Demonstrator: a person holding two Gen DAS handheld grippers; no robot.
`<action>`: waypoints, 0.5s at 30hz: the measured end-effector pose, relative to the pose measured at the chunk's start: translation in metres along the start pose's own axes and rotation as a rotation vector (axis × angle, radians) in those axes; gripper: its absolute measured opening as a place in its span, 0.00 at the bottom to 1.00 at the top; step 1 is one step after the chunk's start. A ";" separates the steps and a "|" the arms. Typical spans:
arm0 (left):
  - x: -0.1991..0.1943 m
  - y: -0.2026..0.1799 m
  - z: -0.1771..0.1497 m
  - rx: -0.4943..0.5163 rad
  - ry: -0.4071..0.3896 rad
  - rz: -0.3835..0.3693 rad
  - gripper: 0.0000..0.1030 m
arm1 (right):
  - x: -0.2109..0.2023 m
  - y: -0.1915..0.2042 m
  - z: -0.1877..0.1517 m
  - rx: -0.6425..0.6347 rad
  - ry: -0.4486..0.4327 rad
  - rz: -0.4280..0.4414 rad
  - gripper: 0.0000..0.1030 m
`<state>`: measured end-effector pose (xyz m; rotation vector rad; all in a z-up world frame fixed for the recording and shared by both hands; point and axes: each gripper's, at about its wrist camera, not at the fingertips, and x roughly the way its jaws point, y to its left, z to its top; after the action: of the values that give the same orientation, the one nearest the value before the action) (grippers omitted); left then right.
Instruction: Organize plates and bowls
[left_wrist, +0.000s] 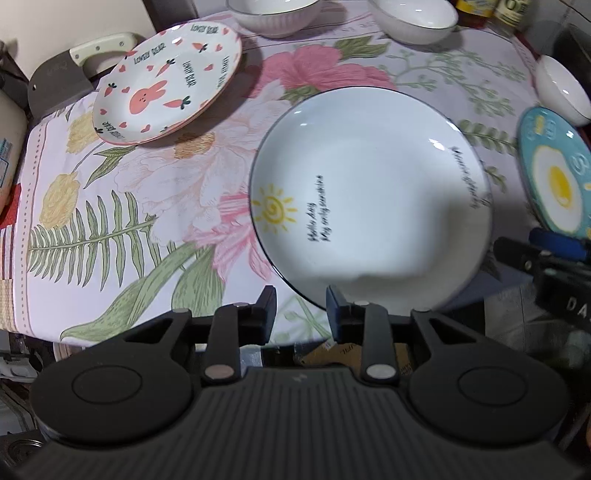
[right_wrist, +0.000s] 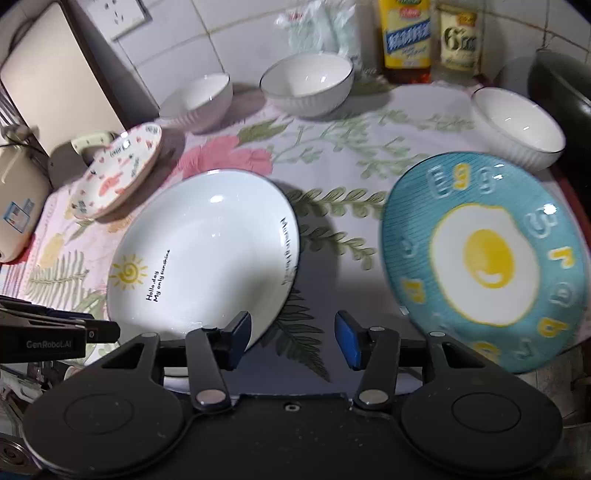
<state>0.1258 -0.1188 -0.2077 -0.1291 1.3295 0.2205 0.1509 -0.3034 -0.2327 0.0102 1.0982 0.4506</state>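
**Plates spread over the flowered counter**

Through the left wrist camera we are looking down past the left gripper (left_wrist: 301, 308), its jaws standing a little apart and pinching nothing. The white sun plate (left_wrist: 371, 195) is lying just ahead on the floral cloth (left_wrist: 147, 206), the rabbit plate (left_wrist: 168, 83) farther off, its far edge propped up on a cleaver.

Through the right wrist camera we are seeing the right gripper (right_wrist: 293, 339) with jaws spread and empty. The sun plate is sitting at its left, the blue egg plate (right_wrist: 484, 258) at its right, and three white bowls (right_wrist: 306, 83) near the tiled wall.
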 end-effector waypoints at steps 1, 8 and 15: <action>-0.005 -0.004 -0.002 0.010 0.002 -0.002 0.29 | -0.007 -0.003 -0.001 -0.001 -0.006 0.007 0.56; -0.041 -0.041 -0.013 0.111 -0.012 -0.010 0.40 | -0.065 -0.028 -0.009 -0.055 -0.051 -0.005 0.64; -0.078 -0.085 -0.016 0.209 -0.061 -0.036 0.45 | -0.123 -0.057 -0.013 -0.084 -0.131 -0.030 0.66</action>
<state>0.1132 -0.2117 -0.1380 0.0299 1.2808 0.0539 0.1131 -0.4016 -0.1464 -0.0499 0.9493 0.4623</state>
